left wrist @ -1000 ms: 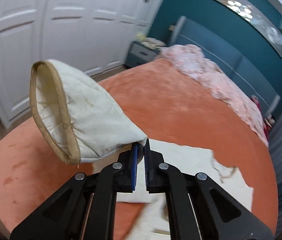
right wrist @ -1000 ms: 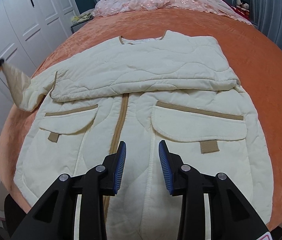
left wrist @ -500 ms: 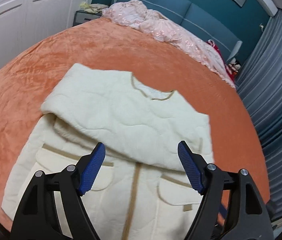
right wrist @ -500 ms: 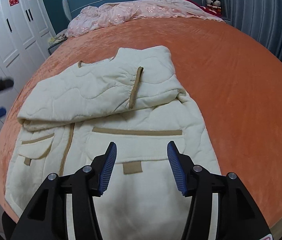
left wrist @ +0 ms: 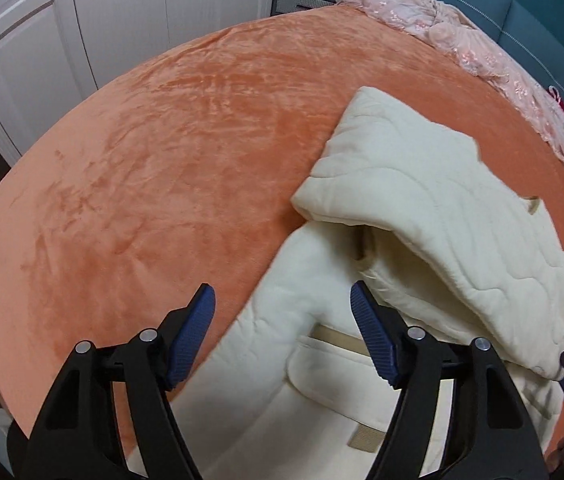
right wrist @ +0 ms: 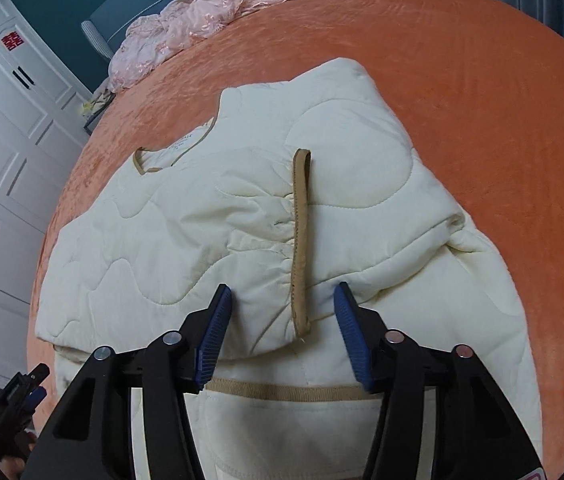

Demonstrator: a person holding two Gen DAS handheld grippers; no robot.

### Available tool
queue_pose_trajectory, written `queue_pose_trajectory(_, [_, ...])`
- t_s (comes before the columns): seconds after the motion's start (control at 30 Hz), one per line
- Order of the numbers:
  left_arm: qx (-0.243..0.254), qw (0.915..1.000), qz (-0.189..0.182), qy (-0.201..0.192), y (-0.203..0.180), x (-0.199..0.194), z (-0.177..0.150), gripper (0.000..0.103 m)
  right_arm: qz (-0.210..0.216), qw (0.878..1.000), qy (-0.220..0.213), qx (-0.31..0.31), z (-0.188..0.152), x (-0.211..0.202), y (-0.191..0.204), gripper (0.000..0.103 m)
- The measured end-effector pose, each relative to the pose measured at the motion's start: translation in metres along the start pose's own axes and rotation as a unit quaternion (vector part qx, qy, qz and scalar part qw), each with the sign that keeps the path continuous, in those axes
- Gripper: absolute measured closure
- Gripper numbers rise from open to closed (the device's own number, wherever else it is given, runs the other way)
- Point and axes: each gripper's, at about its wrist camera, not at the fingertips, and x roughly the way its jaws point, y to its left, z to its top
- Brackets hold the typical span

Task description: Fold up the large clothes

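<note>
Coat (right wrist: 210, 240): neck end points to the pink blanket (right wrist: 218, 12), long way up the bed (right wrist: 501, 100).
Left claw (left wrist: 282, 312): over the coat's side edge, closing, holding nothing.
Right claw (right wrist: 282, 308): closing around the sleeve cuff (right wrist: 301, 236), not pinching.

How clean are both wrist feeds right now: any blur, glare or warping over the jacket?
Left wrist: jacket edge near the tongs is smeared; bed bulges, dark corners. Right wrist: sharp quilting, cuff trim crisp, same fisheye bulge; no glare in either.
</note>
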Motion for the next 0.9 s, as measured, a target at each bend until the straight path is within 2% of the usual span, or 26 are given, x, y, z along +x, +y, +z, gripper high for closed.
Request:
queue_pose_trajectory(0.03, [0.0,1.0,0.003,0.001,0.003,0.005,0.002,0.039,-0.001,1.0,0.002,-0.011,0.002,0.001,0.004,0.083])
queue_pose_trajectory(0.07, [-0.001,0.9999,0.011,0.0,0.005,0.009,0.005,0.04,-0.009,1.0,-0.002,-0.028,0.005,-0.001,0.01,0.095])
queue_pose_trajectory(0.27, [0.007,0.9998,0.015,-0.01,0.002,0.027,0.026,0.041,-0.002,0.99,-0.114,-0.08,0.056,-0.07,0.033,0.099])
queue_pose_trajectory(0.33, [0.009,0.9999,0.004,-0.009,-0.005,0.03,0.031,0.041,-0.015,0.986,-0.142,-0.091,0.074,-0.084,0.034,0.1])
queue_pose_trajectory(0.4, [0.003,0.9998,-0.016,-0.009,-0.009,0.027,0.035,0.041,-0.049,0.982,-0.152,-0.106,0.086,-0.082,0.031,0.1])
queue_pose_trajectory(0.5, [-0.023,0.9981,-0.051,-0.027,-0.01,0.01,0.038,0.041,-0.096,0.981,-0.117,-0.122,0.087,-0.047,0.013,0.1])
queue_pose_trajectory(0.6, [-0.025,0.9968,-0.066,-0.039,-0.021,0.002,0.044,0.041,-0.104,0.986,-0.067,-0.109,0.068,-0.012,-0.012,0.1])
queue_pose_trajectory(0.77, [0.018,0.9987,-0.043,-0.021,-0.057,0.028,0.048,0.041,-0.102,0.99,-0.039,-0.09,0.037,0.011,-0.028,0.1])
queue_pose_trajectory(0.9, [0.034,0.9993,-0.017,-0.008,-0.065,0.052,0.037,0.04,-0.098,0.991,-0.034,-0.087,0.027,0.013,-0.032,0.1])
